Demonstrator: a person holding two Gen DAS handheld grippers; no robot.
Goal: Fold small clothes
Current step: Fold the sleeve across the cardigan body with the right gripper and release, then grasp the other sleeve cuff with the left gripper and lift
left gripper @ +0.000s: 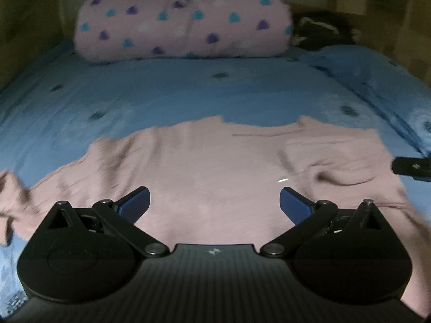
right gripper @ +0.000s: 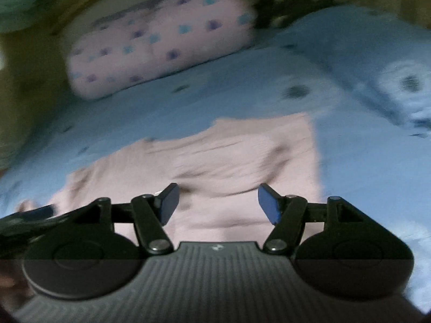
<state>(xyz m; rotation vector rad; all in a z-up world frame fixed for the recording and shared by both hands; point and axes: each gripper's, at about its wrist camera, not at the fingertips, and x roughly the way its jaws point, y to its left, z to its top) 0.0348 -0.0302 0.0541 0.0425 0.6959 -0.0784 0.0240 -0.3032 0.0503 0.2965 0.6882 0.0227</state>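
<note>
A pink garment (left gripper: 215, 167) lies spread flat on the bed (left gripper: 188, 91), near its front edge. Both the left gripper (left gripper: 214, 204) and the right gripper (right gripper: 218, 202) hover over it, jaws open and empty. It looks between folds; next, each must pinch an edge.

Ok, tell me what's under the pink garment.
The pink garment lies on the blue patterned bedsheet, which shows all around it. Anything beneath the cloth itself is covered.
</note>
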